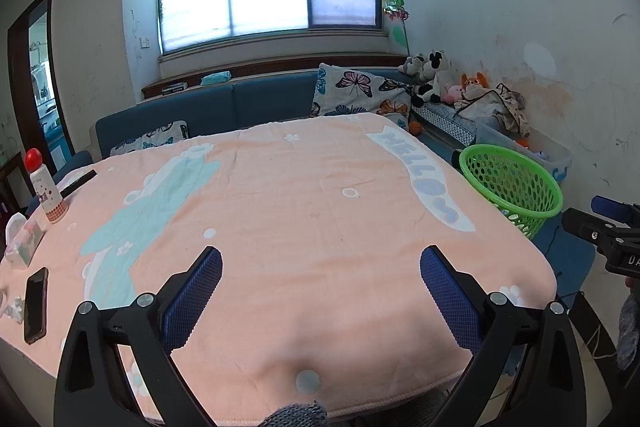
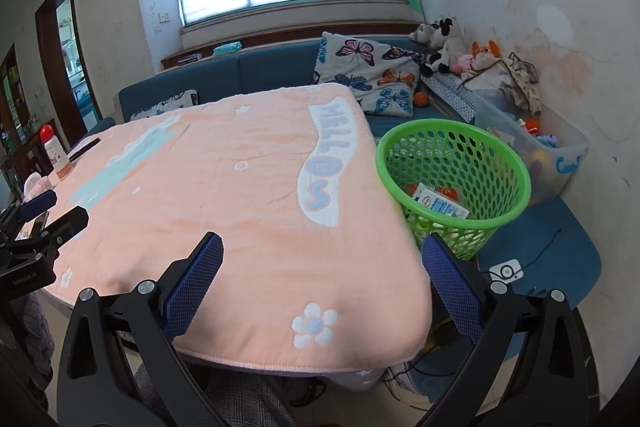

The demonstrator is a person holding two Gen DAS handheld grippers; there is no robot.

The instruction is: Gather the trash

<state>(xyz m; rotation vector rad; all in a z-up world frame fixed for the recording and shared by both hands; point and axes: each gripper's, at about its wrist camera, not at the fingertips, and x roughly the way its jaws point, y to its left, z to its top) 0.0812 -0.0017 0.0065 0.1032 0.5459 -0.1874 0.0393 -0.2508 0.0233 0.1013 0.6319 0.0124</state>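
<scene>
A green mesh basket (image 2: 454,179) stands on a blue seat at the table's right side; it also shows in the left wrist view (image 1: 512,183). In it lie a white carton (image 2: 438,205) and a red wrapper (image 2: 448,191). My left gripper (image 1: 320,291) is open and empty over the near part of the pink cloth-covered table (image 1: 304,211). My right gripper (image 2: 322,287) is open and empty above the table's near right corner (image 2: 360,307), left of the basket. Crumpled white paper (image 1: 14,307) lies at the table's left edge.
On the left side stand a red-capped white bottle (image 1: 45,187), a tissue pack (image 1: 24,241), a black phone (image 1: 35,305) and a black remote (image 1: 78,183). A blue sofa (image 2: 260,71) with butterfly pillows lies behind. A clear toy bin (image 2: 536,143) sits right of the basket.
</scene>
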